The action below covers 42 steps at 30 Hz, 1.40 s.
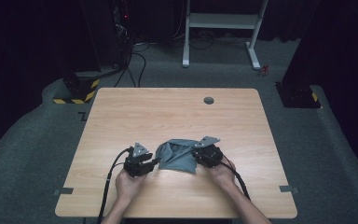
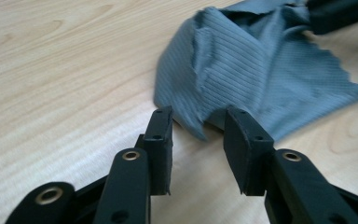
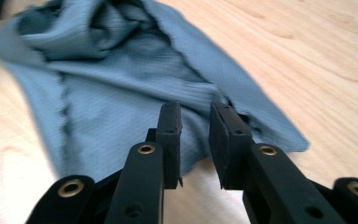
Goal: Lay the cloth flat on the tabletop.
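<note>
We see the grey cloth (image 1: 179, 155) bunched on the table (image 1: 168, 112) between both grippers. The left gripper (image 2: 198, 123) and right gripper (image 3: 196, 122) stand parted, clamping nothing; cloth folds hide its inner layers.

The cloth (image 1: 179, 155) at centre frame is grey-blue with fine ribbed stripes. The tabletop (image 1: 168, 112) is pale wood with darker grain. Both grippers are black: left gripper (image 2: 198, 123), right gripper (image 3: 196, 114).
</note>
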Available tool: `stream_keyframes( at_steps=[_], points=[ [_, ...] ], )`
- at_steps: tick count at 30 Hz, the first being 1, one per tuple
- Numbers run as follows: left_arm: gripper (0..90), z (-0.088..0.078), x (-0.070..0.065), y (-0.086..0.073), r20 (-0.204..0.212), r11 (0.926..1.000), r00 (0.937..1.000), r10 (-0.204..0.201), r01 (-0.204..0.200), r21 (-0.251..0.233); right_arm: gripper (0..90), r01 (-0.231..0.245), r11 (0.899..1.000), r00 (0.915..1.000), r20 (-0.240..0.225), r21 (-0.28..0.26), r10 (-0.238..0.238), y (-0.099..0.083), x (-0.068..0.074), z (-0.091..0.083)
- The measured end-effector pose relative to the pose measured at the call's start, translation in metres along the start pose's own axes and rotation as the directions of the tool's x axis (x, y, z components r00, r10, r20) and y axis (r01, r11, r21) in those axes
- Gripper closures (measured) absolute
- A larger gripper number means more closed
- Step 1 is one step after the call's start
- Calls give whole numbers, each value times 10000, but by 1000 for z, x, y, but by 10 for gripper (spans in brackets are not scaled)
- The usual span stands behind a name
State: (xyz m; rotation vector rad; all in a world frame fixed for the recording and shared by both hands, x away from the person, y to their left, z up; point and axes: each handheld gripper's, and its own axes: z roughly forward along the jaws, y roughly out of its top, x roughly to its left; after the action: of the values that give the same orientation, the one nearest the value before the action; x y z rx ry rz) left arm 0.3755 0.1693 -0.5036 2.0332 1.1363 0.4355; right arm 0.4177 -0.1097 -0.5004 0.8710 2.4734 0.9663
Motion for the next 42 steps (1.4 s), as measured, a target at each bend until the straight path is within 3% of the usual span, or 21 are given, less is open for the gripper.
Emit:
stream_keyframes(
  at_steps=[5,10,14,16,23,26,29,32,35,40,42],
  points=[
    [672,10,3,7,39,9997,10000,-27,26,254,679,14,9999,9991,-424,-143,-20,-1,12,0],
    [881,17,4,12,70,9971,9995,321,-325,688,672,264,9996,9974,-673,20,-262,1,25,10],
    [893,16,7,20,-53,9951,9988,480,-473,870,680,631,9977,9957,-695,262,-612,-1,31,14],
    [895,14,9,24,-178,9949,9983,555,-537,854,682,594,9980,9957,-730,236,-576,-3,32,13],
    [895,10,35,46,-486,9982,9988,-45,74,596,687,777,9967,9937,-835,251,-753,-11,28,5],
    [895,14,51,60,-690,9971,9968,-397,441,624,689,781,9966,9931,-896,265,-755,-15,25,1],
    [894,22,61,75,-1057,9971,9932,-486,544,528,687,716,9971,9938,-868,244,-692,-19,22,-1],
    [889,32,68,82,-1214,9951,9909,-582,673,724,687,616,9979,9950,-798,190,-599,-22,20,-4],
    [844,37,66,77,-1207,9946,9917,-449,557,879,687,581,9981,9958,-720,184,-566,-23,20,-5],
    [632,17,54,63,-741,9989,9966,-370,390,253,678,431,9990,9967,-690,148,-419,-25,21,-6],
    [594,5,46,55,-528,9998,9984,-180,182,30,667,396,9991,9968,-705,167,-383,-25,21,-6]
  ],
)
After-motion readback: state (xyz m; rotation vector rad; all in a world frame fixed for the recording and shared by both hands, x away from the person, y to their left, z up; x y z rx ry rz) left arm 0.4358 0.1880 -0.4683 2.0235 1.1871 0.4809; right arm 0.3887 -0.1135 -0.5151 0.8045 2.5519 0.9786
